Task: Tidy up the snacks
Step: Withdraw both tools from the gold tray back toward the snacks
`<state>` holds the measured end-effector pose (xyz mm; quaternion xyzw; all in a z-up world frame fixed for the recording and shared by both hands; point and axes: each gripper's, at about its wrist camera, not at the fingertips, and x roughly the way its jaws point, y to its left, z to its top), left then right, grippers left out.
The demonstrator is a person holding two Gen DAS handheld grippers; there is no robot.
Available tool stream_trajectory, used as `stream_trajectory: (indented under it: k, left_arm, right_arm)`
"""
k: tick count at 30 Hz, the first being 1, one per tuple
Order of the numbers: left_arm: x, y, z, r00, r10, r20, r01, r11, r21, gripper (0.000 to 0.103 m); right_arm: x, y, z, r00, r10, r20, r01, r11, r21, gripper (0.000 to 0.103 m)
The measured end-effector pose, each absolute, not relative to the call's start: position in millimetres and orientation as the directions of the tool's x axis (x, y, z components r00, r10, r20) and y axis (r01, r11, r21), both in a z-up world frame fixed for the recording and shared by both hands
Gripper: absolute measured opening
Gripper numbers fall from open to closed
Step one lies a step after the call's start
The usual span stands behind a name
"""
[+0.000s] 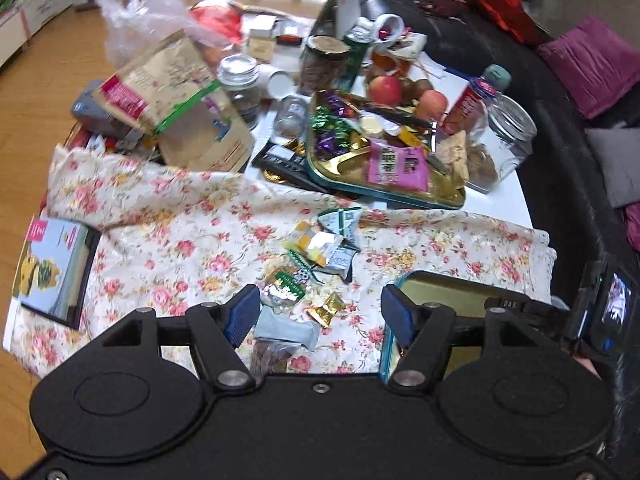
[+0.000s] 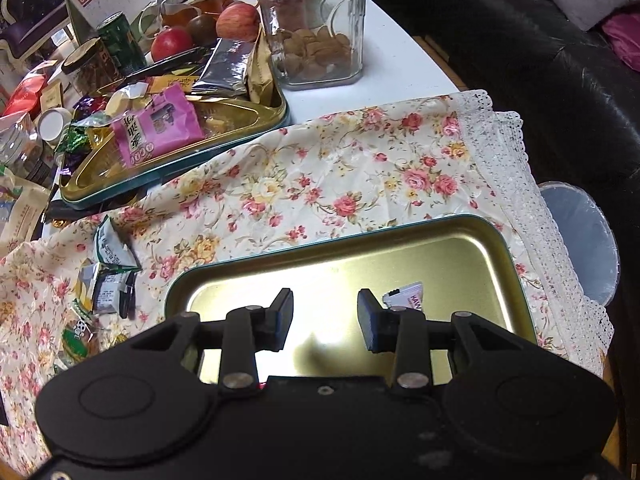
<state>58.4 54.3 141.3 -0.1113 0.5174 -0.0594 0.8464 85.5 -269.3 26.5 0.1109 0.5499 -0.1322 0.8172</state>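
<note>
- Left gripper (image 1: 316,312) is hanging over the loose heap of small foil and paper snack packets (image 1: 316,252) on the rose-print floral cloth (image 1: 192,240); jaws standing wide, nothing between the pads.
- Lowest packets are being cut off by the gripper body; a grey-blue wrapper (image 1: 286,328) is only partly showing, print unreadable.
- Right gripper (image 2: 325,316) is hovering over the empty teal-rimmed gold metal tray (image 2: 460,248); jaws partly open, gripping nothing.
- One small white sachet (image 2: 404,294) is lying in that tray, half hidden behind the right finger.
- Near edge of the tray is hiding under both grippers.
- Second gold tray (image 1: 400,196), already loaded with wrapped candies and a pink packet (image 1: 396,164), is sitting beyond the heap, its rim overlapping the cloth's far edge.
- Far table is crowding up: brown paper bags (image 1: 188,92), square glass jar (image 2: 312,20), red apples (image 1: 386,90). Labels blurring out.
- Open room: bare cloth between heap and empty tray, and most of that tray's floor.
- Lace cloth edge (image 2: 516,152) is hanging off the table's right side, above a bin (image 2: 580,232).
</note>
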Motion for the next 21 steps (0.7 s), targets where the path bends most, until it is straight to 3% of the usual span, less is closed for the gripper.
stream_trajectory:
  k: [8, 16, 21]
  left_arm:
    - [50.6, 52.6, 148.0, 0.465, -0.278, -0.841, 0.026, 0.953, -0.301, 0.069]
    - [62.9, 67.3, 134.6, 0.432, -0.271, -0.86, -0.08, 0.939, -0.336, 0.069]
    - [50.3, 68.3, 145.9, 0.464, -0.311, -0.829, -0.029, 0.931, -0.365, 0.069]
  right_arm:
    - [89.8, -264.3, 21.7, 0.343, -0.081, -0.936, 0.34, 0.94, 0.044, 0.037]
    - [90.9, -261.3, 21.9, 0.344, -0.074, -0.936, 0.329, 0.943, 0.046, 0.037]
    - [92.4, -256.6, 18.4, 0.332, -0.082, -0.94, 0.316, 0.948, 0.03, 0.037]
